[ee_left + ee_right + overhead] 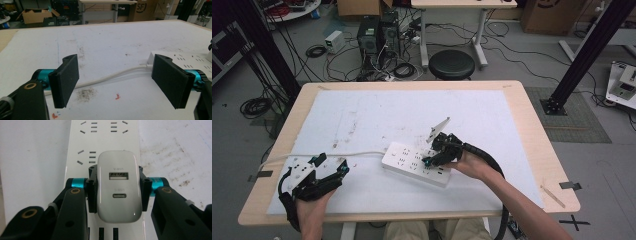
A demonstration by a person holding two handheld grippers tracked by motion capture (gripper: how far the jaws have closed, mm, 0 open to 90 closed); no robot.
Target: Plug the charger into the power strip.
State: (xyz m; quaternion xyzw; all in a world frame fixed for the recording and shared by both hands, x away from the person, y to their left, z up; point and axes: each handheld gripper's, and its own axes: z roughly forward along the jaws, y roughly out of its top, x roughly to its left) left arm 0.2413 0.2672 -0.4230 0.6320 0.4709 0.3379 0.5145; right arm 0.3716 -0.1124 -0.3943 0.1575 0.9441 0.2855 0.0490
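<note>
Right gripper view: charger (117, 187) ports face camera.

The high view is looking forward and down from above the person's side, taking in the whole table (532, 150) with both grippers far below it. The left gripper view is riding low behind the left gripper (120, 82), facing out between its jaws across the white mat (105, 42). The right gripper view is looking steeply down, very close over the right gripper (117, 190). All three are sharing the power strip (412, 162) ahead of the jaws.
</note>
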